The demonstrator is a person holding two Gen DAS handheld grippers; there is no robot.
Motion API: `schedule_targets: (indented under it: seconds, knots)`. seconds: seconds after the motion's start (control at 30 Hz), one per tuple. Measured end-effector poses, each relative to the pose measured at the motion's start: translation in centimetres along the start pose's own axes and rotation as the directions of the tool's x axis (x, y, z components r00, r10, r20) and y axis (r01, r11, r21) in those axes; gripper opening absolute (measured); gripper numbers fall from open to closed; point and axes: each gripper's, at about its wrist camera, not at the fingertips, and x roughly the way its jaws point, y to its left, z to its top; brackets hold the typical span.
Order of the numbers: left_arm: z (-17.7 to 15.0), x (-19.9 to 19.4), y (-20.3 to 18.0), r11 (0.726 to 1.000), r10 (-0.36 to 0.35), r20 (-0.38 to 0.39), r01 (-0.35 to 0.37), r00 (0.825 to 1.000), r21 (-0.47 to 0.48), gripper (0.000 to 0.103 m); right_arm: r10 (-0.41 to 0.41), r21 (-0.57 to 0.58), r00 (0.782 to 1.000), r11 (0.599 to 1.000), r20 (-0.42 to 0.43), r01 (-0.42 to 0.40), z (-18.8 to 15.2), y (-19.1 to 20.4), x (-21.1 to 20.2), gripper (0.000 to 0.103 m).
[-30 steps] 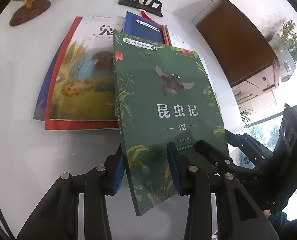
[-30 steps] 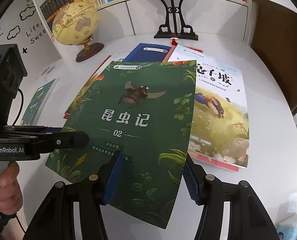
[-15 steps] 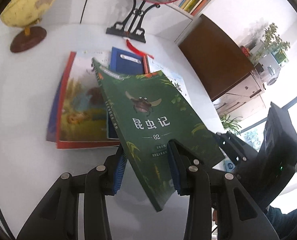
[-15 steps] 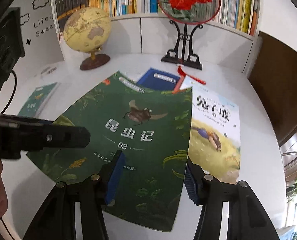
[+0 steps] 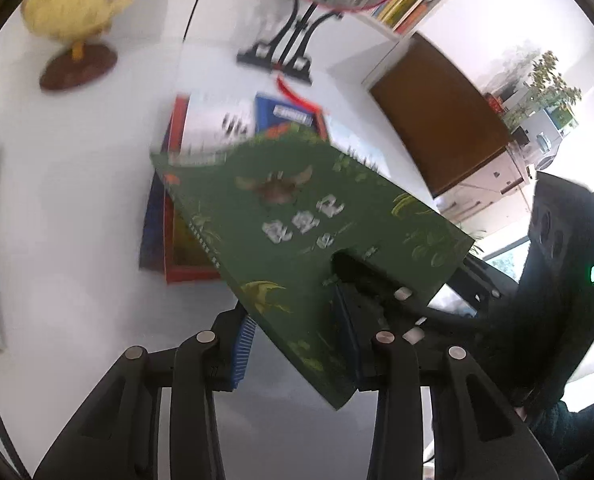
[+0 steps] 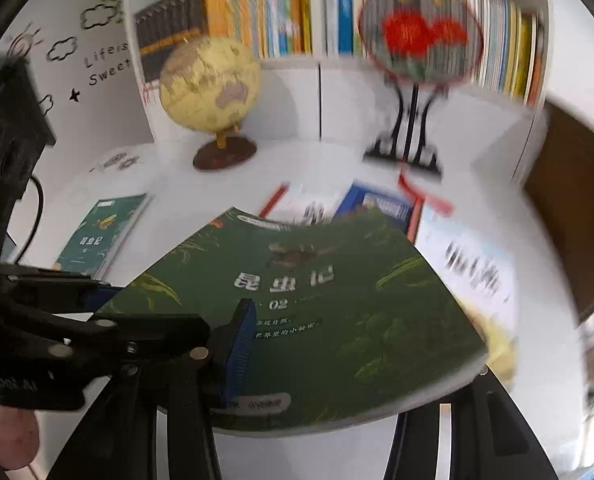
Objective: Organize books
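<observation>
1. A green paperback (image 5: 305, 240) with a beetle on its cover and white Chinese title characters is held tilted in the air above a white table (image 5: 69, 208). Both views are blurred.
2. The left gripper (image 5: 297, 344) has the book's near corner between its two blue-padded fingers. The left wrist view shows the book's edge slanting through the gap, and the left pad seems to stand clear of it (whether the pair is actually clamped on the book cannot be told).
3. The right gripper (image 6: 361, 356) reaches from the right; in the left wrist view its upper finger lies on top of the cover. In the right wrist view one blue pad (image 6: 239, 354) shows above the cover while the other finger is hidden under the book, so its hold cannot be told either.
4. Beneath the lifted book, several books lie flat and overlapping on the table: a red-edged picture book (image 5: 195, 128), a blue book (image 5: 287, 114), and a pale illustrated one (image 6: 469, 264) seen best from the right wrist.
5. A second green book (image 6: 101, 232) lies apart on the table's left side (only a sliver at the left view's edge).
6. Behind stand a yellow globe (image 6: 209, 88), a round red-flower ornament on a black stand (image 6: 417, 44), and, in the right wrist view only, a full bookshelf (image 6: 281, 12).
</observation>
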Motion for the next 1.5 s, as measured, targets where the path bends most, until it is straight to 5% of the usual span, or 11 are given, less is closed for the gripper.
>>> schedule_targets:
  seconds: [0.2,0.37,0.67,0.9,1.03,1.17,1.3,1.5]
  knots:
    - [-0.4,1.5,2.4,0.999,0.004,-0.029,-0.005,1.000,-0.043,0.032,0.158,0.163,0.973,0.978,-0.168,-0.131,-1.7,-3.6,3.0,0.051]
    - [-0.1,2.2,3.1,0.998,0.012,-0.028,-0.014,1.000,-0.063,0.032,0.205,0.199,0.966,0.965,-0.160,-0.172,-2.6,-5.5,3.3,0.051]
    - [-0.4,3.4,5.1,0.995,0.022,-0.070,-0.028,0.997,-0.094,0.032,0.205,0.144,0.957,0.974,-0.206,-0.177,-2.6,-6.9,3.5,0.051]
    - [-0.5,3.5,6.3,0.988,0.042,-0.049,-0.049,0.998,-0.146,0.032,0.282,0.157,0.939,0.954,-0.198,-0.254,1.6,-8.5,5.8,0.052]
    - [0.0,3.6,6.6,0.986,0.033,-0.041,-0.039,0.999,-0.164,0.036,0.190,0.120,0.965,0.978,-0.180,-0.170,2.9,-7.8,7.7,0.052]
    - [-0.3,3.6,6.7,0.981,0.020,-0.035,-0.027,0.999,-0.194,0.036,0.248,0.119,0.953,0.966,-0.175,-0.229,3.1,-7.2,8.7,0.053]
    - [-0.6,2.7,6.1,0.981,0.068,0.005,-0.066,0.998,-0.185,0.036,0.205,0.049,0.967,0.979,-0.153,-0.199,2.7,-6.1,8.3,0.052]
    - [-0.4,1.3,5.5,0.978,-0.089,0.066,0.100,0.994,-0.181,0.036,0.292,0.072,0.940,0.956,-0.175,-0.284,1.7,-6.1,6.8,0.052]
